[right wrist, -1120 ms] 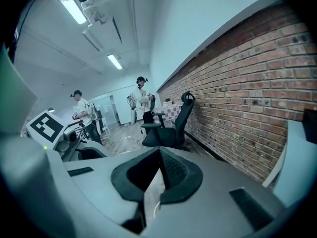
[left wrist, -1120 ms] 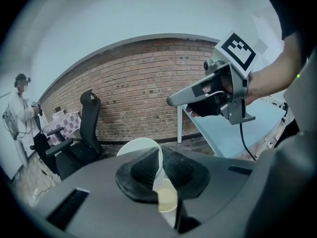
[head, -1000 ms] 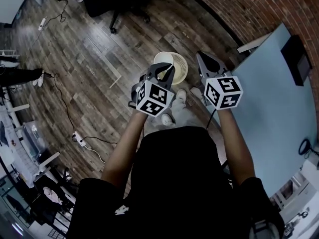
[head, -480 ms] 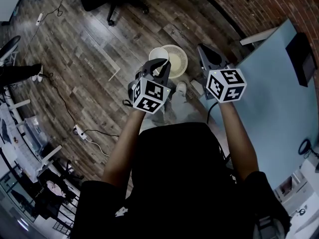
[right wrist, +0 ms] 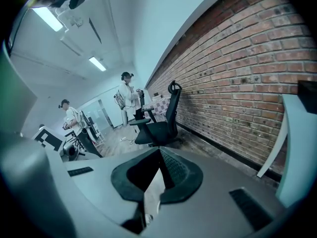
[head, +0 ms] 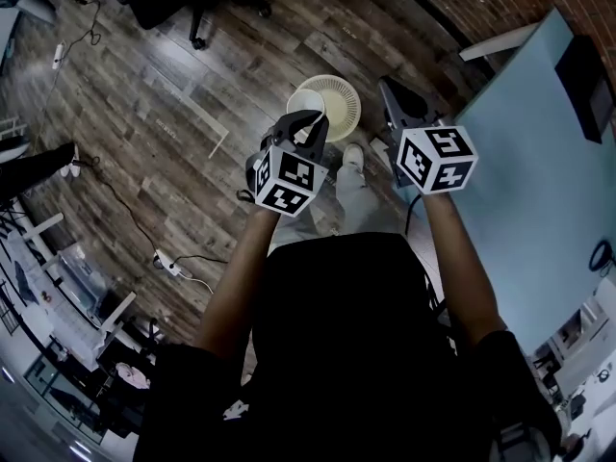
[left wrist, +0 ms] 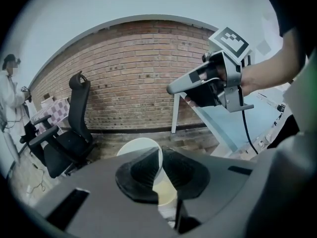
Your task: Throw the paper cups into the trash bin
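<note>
While the left tool (head: 309,123) pinched the white paper cup (head: 306,102) by its rim over the cream trash bin (head: 346,115) on the wooden floor (head: 173,114), the right tool (head: 389,89) stood pressed together, empty.

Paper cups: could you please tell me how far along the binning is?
One paper cup is picked up, its rim clamped in the left tongs, close above the trash bin. Dropping it in is left. The right tongs are shut and empty.
</note>
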### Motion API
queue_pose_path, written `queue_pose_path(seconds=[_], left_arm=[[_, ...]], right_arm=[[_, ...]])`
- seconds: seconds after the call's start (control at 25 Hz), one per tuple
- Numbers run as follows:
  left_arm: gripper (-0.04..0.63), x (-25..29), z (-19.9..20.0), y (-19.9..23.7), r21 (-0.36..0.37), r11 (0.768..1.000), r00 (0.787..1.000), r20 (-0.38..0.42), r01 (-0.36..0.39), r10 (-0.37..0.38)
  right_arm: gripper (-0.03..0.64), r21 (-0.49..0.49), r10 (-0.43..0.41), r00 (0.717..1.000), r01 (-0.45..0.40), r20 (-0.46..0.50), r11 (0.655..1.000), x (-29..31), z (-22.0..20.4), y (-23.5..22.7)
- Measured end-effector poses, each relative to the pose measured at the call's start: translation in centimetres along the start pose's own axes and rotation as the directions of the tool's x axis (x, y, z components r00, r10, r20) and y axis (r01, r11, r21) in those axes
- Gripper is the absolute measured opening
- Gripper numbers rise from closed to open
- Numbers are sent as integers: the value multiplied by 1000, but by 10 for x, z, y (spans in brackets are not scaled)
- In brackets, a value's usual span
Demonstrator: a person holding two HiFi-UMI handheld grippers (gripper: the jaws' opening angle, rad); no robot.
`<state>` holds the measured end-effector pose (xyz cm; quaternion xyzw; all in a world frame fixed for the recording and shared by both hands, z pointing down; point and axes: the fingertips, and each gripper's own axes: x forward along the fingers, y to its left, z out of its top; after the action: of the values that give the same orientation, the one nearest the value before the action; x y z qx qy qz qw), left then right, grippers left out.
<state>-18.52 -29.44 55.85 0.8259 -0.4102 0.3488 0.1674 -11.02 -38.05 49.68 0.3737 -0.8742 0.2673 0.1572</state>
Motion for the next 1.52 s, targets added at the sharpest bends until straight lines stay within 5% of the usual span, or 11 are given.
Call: queue_pose_path(seconds=[0.32, 1.0, 1.16, 1.52], left_arm=[[31, 15, -31, 14, -4, 991, 991, -14, 134, -134], [30, 106, -123, 17, 110, 917, 920, -141, 383, -367], [30, 138, -146, 23, 141, 901, 907, -166, 410, -386], [30, 208, -221, 38, 82, 910, 903, -190, 406, -385]], right_arm=[[5, 60, -111, 994, 111, -8, 992, 21, -20, 6], [5, 196, -284, 957, 289, -54, 937, 76, -108, -5], [5, 216, -306, 949, 316, -80, 924, 94, -148, -16], [5, 259, -341, 930, 366, -135, 894, 141, -233, -39]])
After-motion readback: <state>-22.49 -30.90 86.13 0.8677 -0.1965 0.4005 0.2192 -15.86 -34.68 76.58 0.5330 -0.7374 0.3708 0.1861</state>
